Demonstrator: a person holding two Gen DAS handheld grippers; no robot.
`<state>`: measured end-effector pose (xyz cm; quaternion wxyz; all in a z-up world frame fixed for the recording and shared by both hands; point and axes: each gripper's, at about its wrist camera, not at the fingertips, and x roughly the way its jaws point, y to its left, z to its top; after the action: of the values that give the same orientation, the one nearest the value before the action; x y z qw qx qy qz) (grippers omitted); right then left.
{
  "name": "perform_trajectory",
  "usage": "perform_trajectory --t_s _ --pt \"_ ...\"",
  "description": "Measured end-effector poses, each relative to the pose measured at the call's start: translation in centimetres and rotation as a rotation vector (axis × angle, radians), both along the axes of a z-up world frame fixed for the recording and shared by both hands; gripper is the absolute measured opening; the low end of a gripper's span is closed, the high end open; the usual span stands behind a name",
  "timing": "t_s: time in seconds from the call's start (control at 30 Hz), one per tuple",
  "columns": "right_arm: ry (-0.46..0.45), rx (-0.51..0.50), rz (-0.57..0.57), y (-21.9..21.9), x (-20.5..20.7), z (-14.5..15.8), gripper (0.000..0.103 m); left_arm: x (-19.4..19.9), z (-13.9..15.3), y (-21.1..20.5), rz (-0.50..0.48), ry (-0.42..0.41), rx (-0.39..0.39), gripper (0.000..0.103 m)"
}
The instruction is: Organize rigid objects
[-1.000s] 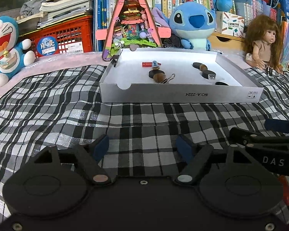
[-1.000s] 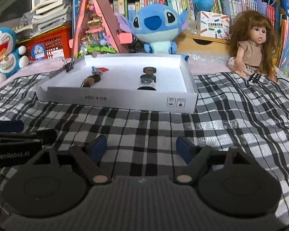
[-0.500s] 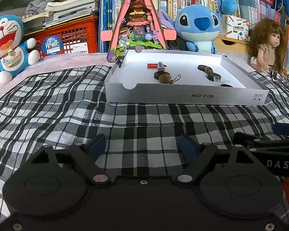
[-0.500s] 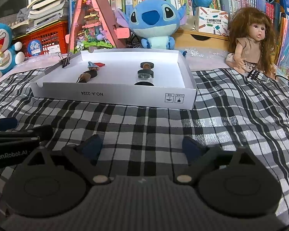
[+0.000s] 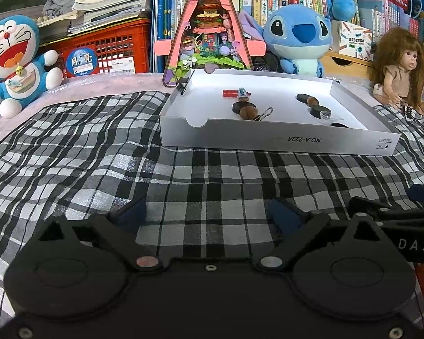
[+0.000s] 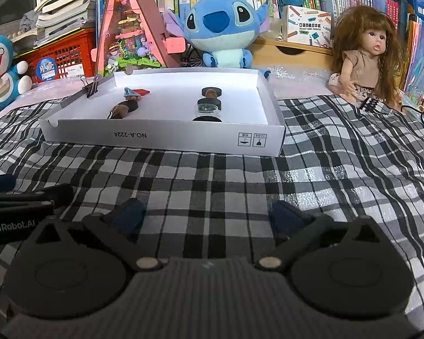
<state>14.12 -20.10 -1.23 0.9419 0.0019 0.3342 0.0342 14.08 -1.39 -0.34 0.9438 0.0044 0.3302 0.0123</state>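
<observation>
Box (image 5: 268,141): white, shallow, on the checked cloth (image 5: 99,147); holds black discs (image 5: 304,97), brown nuts, a red piece.
Binder clip (image 6: 91,86): on the box's left rim.
Left gripper (image 5: 209,212): fingers apart, holding nothing, low over the cloth.
Right gripper (image 6: 209,212): fingers apart, holding nothing.
Behind: blue plush (image 6: 222,28), doll (image 6: 364,53).

The white box (image 5: 274,141) looks like smooth matt cardboard. The checked cloth (image 5: 99,152) is woven with shiny threads. The crate (image 5: 110,45) is glossy red plastic.
</observation>
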Motion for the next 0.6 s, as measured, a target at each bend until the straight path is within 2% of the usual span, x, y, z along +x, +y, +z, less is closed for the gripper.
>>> perform_trajectory --t_s 0.3,0.6 --pt "0.000 0.002 0.000 -0.06 -0.01 -0.01 0.103 0.20 -0.07 0.06 0.012 0.010 -0.002 0.102" --pt "0.001 0.002 0.000 -0.06 -0.01 -0.02 0.103 0.22 -0.10 0.06 0.013 0.011 -0.002 0.103"
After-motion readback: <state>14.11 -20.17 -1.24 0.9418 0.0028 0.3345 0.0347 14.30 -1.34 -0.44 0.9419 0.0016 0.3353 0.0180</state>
